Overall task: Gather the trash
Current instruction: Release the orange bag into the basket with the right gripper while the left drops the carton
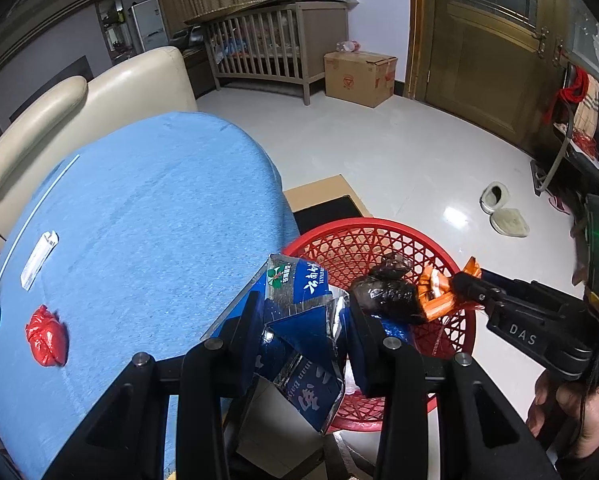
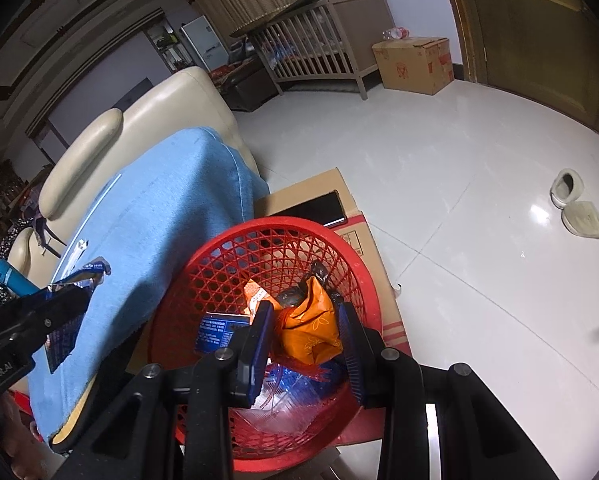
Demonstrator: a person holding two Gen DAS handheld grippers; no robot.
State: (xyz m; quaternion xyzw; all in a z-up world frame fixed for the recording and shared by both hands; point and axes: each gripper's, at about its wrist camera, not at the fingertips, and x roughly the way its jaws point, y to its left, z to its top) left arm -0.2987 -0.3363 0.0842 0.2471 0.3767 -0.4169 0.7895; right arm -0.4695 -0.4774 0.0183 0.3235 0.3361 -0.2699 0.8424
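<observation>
Trash is what you are carrying over the red basket (image 2: 363,276): your left claw (image 1: 305,316) is pinching a light, crushable blue carton (image 1: 299,320) across its creased middle, your right claw (image 2: 305,322) an orange wrapper (image 2: 313,324).

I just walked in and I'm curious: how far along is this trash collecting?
Partly done. The red basket already holds a black bag and a blue box. In hand: the left gripper carries a flattened blue carton toward it, and the right gripper holds an orange wrapper over it. Left on the blue cloth: a red wad and a white wrapper.
</observation>
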